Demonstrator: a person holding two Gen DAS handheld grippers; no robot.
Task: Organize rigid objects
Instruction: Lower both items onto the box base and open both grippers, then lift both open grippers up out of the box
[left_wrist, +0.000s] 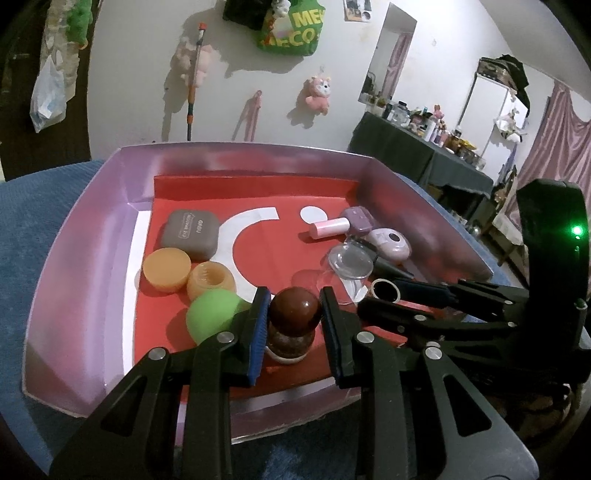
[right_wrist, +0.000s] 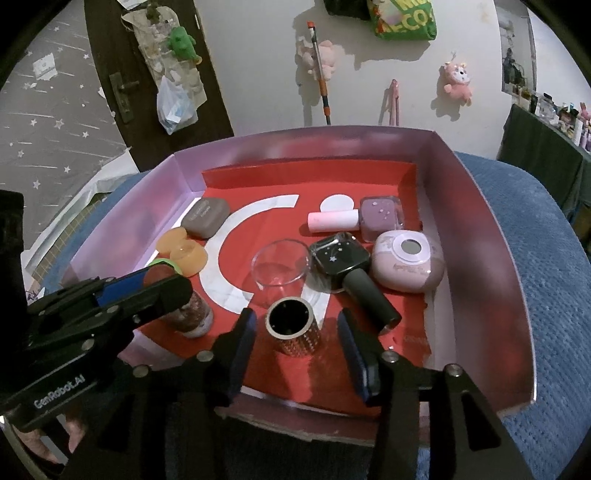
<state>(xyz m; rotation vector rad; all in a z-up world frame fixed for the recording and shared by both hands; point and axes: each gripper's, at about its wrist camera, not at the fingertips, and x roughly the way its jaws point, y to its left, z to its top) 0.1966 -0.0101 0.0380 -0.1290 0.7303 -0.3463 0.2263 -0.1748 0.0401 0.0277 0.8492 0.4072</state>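
A small bottle with a round brown cap (left_wrist: 294, 314) stands upright at the near edge of the red floor of a purple-walled box (left_wrist: 81, 258). My left gripper (left_wrist: 294, 306) is shut on it, one pad on each side of the cap. In the right wrist view, a short gold cylinder with a black hollow top (right_wrist: 293, 326) stands between the fingers of my right gripper (right_wrist: 296, 317). Those pads stand clear of the cylinder on both sides, so the gripper is open. The left gripper (right_wrist: 155, 277) and its bottle (right_wrist: 192, 310) show at the left of that view.
In the box lie a grey-brown case (left_wrist: 190, 234), an orange lid (left_wrist: 166, 269), an orange jar (left_wrist: 210, 282), a green ball (left_wrist: 214, 317), a clear glass cup (right_wrist: 280, 266), a black bottle (right_wrist: 347, 266), a purple nail polish (right_wrist: 380, 216) and a pink compact (right_wrist: 406, 262). Blue fabric (right_wrist: 535, 295) surrounds the box.
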